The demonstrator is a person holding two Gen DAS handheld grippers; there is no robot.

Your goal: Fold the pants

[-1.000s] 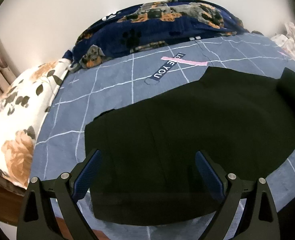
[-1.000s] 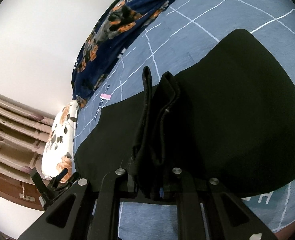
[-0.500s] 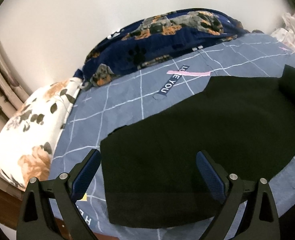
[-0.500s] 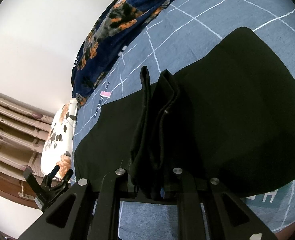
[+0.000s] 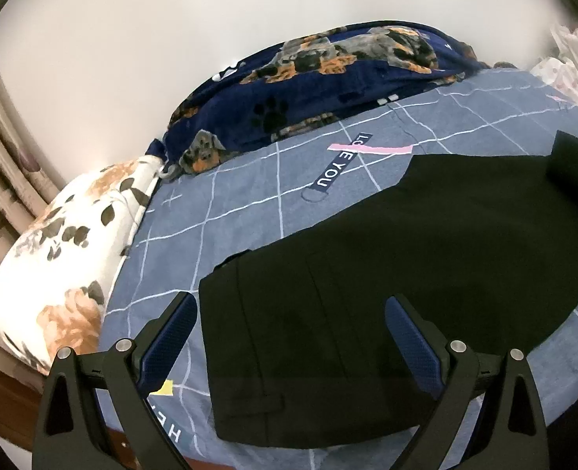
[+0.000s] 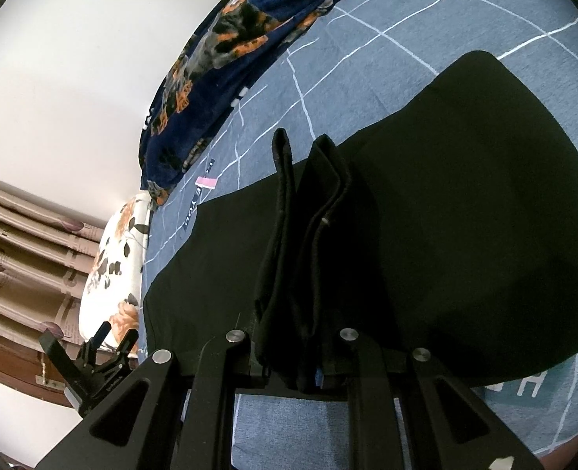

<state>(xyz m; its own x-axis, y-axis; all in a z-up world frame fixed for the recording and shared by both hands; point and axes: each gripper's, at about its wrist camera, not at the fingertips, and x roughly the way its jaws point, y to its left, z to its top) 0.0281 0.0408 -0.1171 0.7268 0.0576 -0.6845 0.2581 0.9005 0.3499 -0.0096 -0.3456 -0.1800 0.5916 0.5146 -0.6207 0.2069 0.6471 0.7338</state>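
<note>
Black pants lie spread flat on the blue checked bedsheet. My left gripper is open, its blue-padded fingers straddling the near left end of the pants, above the cloth. My right gripper is shut on a bunched fold of the pants and holds it raised off the bed. The rest of the pants lie flat beyond it. The left gripper also shows small in the right wrist view at the bed's far end.
A dark blue dog-print blanket lies along the wall. A white floral pillow sits at the left end of the bed. Light patterned cloth lies at the far right. The bed's near edge is just below the pants.
My left gripper has drawn back and to the left, so the pants' end now sits more to the right between its fingers. The right gripper holds the fold as before, barely moved.
</note>
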